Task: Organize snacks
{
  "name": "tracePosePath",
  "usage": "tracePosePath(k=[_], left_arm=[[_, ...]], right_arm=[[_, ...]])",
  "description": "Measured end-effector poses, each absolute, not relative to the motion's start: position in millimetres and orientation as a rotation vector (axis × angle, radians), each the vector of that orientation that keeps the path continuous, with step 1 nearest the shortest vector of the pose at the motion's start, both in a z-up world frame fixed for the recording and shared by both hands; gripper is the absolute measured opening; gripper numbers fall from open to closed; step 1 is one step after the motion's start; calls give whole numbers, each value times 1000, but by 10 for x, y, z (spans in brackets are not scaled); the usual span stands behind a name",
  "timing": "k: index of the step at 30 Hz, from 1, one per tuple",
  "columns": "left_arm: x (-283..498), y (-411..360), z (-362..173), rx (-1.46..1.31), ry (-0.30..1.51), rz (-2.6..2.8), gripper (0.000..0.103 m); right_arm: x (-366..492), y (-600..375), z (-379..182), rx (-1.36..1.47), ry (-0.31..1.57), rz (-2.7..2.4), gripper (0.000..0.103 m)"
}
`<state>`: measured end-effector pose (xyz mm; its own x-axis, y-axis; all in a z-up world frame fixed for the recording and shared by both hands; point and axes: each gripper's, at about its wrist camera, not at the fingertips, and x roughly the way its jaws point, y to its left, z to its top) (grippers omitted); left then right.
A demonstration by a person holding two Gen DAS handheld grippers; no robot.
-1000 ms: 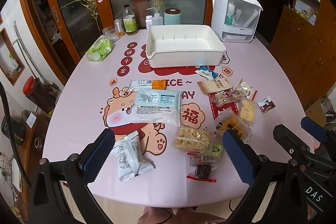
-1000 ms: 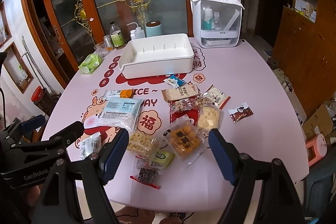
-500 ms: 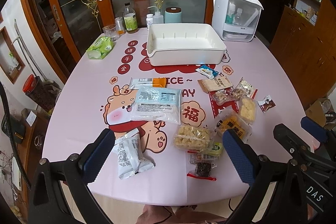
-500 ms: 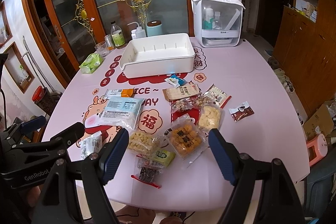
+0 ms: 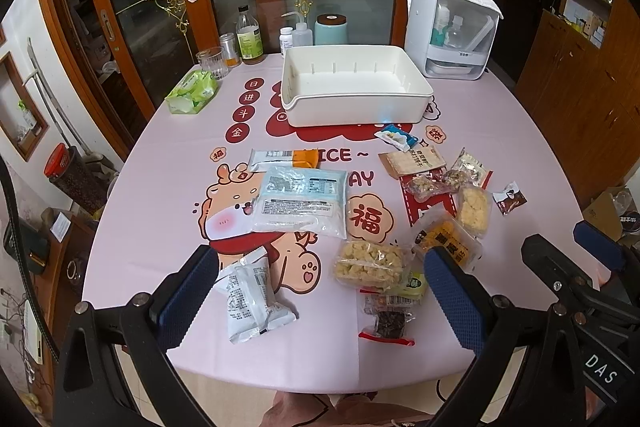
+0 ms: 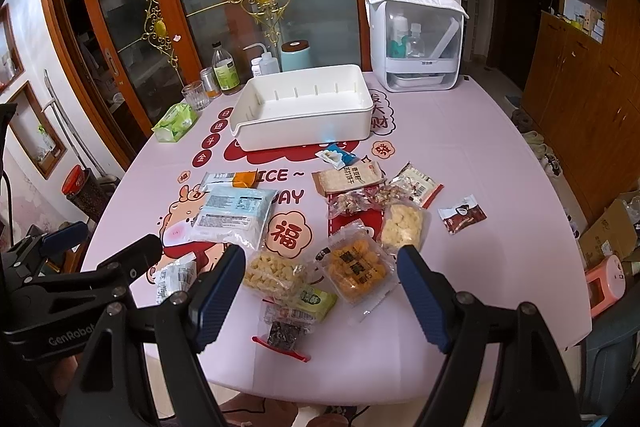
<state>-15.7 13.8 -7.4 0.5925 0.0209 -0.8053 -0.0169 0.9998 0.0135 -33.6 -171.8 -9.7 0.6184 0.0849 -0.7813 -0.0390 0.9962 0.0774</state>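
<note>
Short of the white bin [image 5: 352, 107], nothing has changed: snack packets [image 5: 372, 263] still lie loose on the tabletop [image 5: 168, 187]; left gripper [image 5: 320, 287] and right gripper [image 6: 320, 291] stay open, empty, sorting unstarted.

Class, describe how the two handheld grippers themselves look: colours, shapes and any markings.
Both the left gripper and the right gripper have black angular frames joined by silver round bolts, and each has two long fingers faced with ribbed dark-blue pads. White lettering "GenRobot" marks the left one; "DAS" marks the right one.
</note>
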Motion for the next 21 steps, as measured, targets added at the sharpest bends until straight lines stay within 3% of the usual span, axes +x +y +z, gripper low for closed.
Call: tracePosePath(k=[21], left_arm=[[-22,431,15,-9,918,32,102]], right_arm=[[-189,-1396,-8,69,860,93,79]])
